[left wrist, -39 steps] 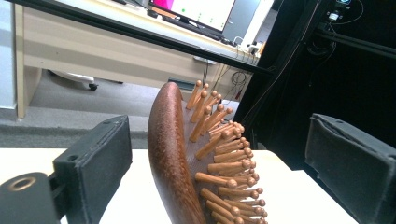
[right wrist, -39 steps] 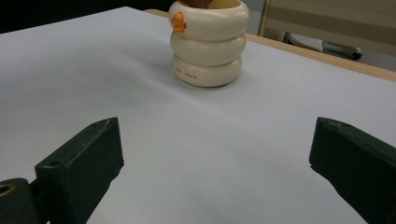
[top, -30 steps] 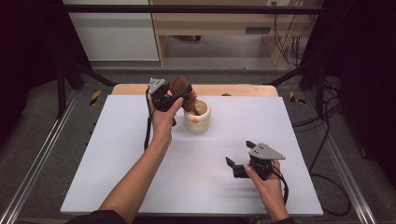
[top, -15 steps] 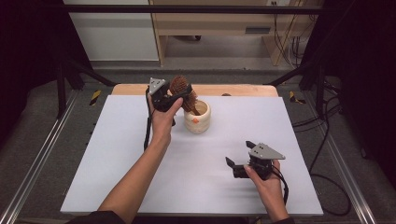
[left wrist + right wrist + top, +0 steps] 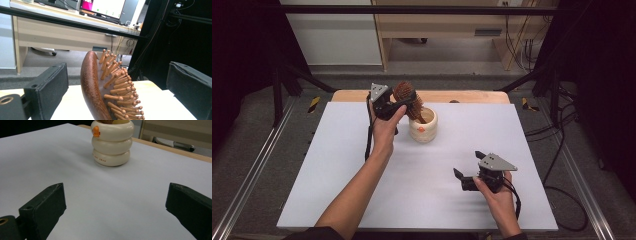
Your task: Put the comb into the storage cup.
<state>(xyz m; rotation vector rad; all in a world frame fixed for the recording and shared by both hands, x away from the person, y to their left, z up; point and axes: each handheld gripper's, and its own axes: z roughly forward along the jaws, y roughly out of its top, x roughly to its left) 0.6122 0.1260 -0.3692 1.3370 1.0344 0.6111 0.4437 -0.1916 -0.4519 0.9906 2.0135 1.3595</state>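
A brown wooden hairbrush (image 5: 405, 93) stands tilted with its handle down in a cream ringed cup (image 5: 423, 125) at the back middle of the white sheet. My left gripper (image 5: 403, 103) is open around the brush head. In the left gripper view the brush (image 5: 96, 87) rises between the two wide-apart pads (image 5: 48, 87), touching neither, with its pegs facing the right pad. My right gripper (image 5: 468, 163) rests open near the front right, pointing at the cup (image 5: 112, 143), with nothing between its pads (image 5: 45, 210).
The white sheet (image 5: 337, 170) covers a wooden table whose bare far edge (image 5: 472, 96) shows behind the cup. A grey-and-black tool (image 5: 172, 143) lies on that strip. A desk with monitors (image 5: 102, 7) stands beyond.
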